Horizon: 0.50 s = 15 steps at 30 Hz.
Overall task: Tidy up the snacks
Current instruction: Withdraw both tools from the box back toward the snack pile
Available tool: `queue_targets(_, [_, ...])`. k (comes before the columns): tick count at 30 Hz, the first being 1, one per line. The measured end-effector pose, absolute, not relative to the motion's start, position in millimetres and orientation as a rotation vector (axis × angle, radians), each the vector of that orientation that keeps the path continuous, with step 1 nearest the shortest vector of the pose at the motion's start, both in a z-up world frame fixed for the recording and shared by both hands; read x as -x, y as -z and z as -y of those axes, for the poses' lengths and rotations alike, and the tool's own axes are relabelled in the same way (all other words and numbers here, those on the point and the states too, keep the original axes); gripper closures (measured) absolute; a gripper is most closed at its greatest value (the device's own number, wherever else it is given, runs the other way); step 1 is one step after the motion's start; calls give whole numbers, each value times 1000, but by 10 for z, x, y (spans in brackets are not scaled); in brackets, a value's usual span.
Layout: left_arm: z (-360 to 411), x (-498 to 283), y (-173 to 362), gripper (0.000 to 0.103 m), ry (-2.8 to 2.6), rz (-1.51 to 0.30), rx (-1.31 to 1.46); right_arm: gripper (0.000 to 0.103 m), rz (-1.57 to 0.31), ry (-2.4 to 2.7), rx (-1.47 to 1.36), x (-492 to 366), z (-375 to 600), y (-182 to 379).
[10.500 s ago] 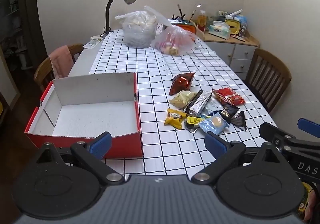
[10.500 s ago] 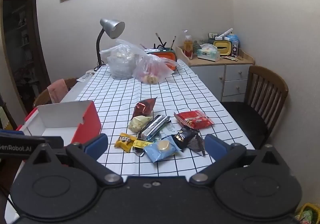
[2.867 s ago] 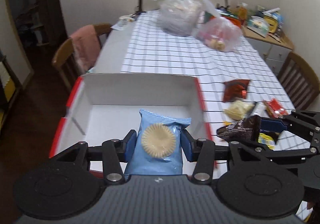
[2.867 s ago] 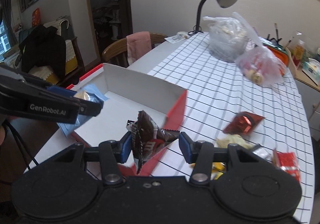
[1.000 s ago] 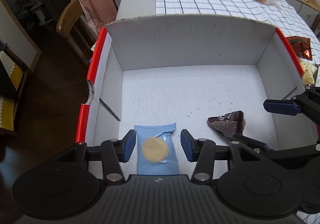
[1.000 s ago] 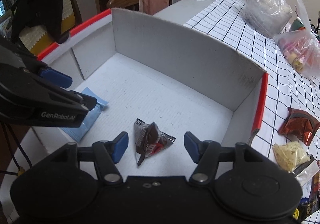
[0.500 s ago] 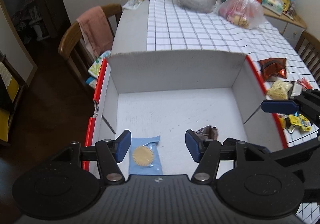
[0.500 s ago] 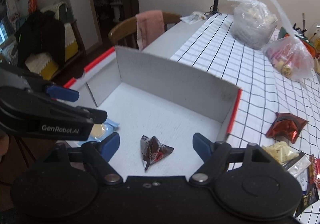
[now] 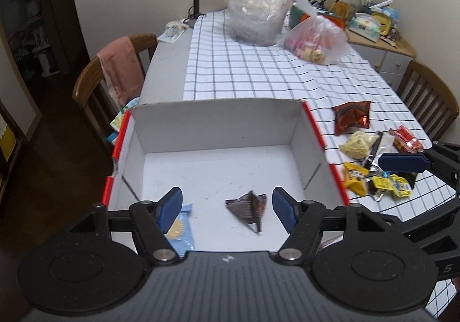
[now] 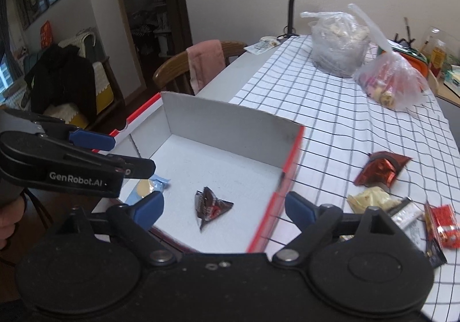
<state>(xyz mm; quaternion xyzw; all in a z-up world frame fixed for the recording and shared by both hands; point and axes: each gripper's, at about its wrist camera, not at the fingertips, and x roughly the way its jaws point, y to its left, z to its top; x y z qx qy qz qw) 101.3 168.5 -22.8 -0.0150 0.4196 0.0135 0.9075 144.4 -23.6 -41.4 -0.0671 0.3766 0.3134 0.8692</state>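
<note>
Two snacks lie in the box (image 9: 212,126): blue packet (image 9: 179,231) and dark packet (image 9: 248,208). Left gripper (image 9: 227,207) and right gripper (image 10: 224,207) have just been opening, jaws empty. Remaining snacks (image 9: 371,161) lie on the counter (image 9: 258,72).

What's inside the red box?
Two snacks lie in the box: a blue cookie packet and a dark triangular candy packet. The left gripper covers part of the blue packet and the box's near edge.
</note>
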Motion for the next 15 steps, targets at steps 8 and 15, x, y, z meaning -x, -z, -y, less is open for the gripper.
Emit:
queue_targets(8, [-1313,-907,163,32,13,-823,35,6,-771,-606,59,-1324,812,399])
queue_targets(15, [-898,-883,152,25,57,-799,27,0,-722,-577,-14,-1236,1390,405])
